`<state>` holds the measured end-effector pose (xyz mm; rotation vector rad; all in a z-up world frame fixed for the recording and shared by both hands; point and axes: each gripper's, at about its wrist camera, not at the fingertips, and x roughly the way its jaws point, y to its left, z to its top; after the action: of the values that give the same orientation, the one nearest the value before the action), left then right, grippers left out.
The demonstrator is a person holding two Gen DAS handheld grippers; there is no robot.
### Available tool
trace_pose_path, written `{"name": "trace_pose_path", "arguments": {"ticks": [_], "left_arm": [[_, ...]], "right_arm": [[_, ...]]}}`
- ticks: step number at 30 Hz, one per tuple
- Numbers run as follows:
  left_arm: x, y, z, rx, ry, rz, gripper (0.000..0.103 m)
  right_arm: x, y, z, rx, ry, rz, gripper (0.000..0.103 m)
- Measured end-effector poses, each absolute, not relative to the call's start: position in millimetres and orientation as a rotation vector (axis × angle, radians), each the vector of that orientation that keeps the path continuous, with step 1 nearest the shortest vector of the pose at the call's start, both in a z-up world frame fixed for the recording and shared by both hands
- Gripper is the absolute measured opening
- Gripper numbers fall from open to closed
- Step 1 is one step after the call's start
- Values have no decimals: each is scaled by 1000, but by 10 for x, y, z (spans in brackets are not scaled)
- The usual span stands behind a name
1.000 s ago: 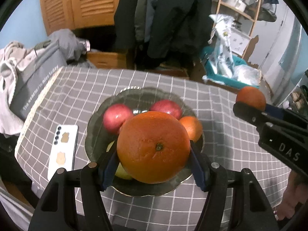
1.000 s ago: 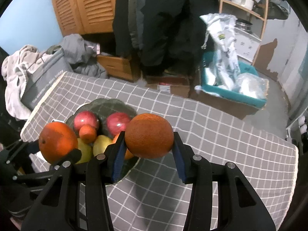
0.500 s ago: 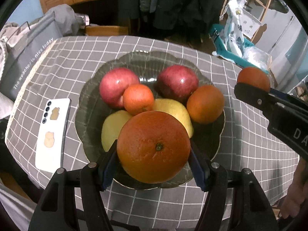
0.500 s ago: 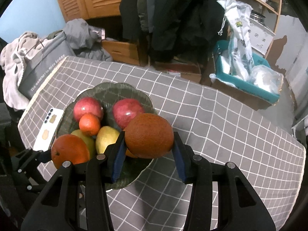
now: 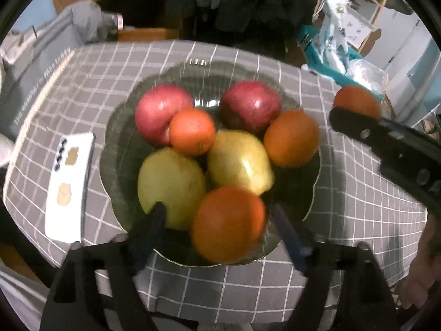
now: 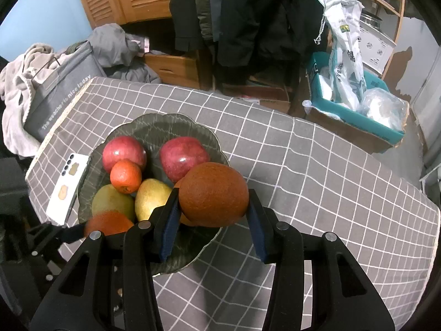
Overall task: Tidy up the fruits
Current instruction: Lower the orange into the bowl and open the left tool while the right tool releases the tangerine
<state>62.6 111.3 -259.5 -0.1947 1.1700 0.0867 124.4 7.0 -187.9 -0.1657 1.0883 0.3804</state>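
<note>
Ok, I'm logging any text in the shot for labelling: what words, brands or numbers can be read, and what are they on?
"The weather is nice today": white print on the side of the grey bag left of the table.
White plastic sack in the teal box: printed characters and a green logo, too small to read.
White phone beside the fruit bowl: stickers only, no text.

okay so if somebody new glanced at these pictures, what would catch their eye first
Probably the dark scalloped bowl on the checked tablecloth, heaped with two red apples, yellow pears and oranges. Next, the big orange clamped in the right hand-held gripper over the bowl's near-right rim. Then the blurred orange between the spread fingers of the left hand-held gripper, at the bowl's near edge.
</note>
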Motion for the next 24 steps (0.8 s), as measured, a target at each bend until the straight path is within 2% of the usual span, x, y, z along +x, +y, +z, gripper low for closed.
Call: {"name": "trace_pose_path", "arguments": {"ticks": [15, 24], "left_arm": [[630, 1545, -2215, -212, 1037, 207, 89], [604, 1791, -2207, -218, 1009, 304, 89]], "right_arm": [[1330, 256, -1865, -155, 1081, 433, 45], [1385, 509, -1931, -152, 1103, 509, 45]]}}
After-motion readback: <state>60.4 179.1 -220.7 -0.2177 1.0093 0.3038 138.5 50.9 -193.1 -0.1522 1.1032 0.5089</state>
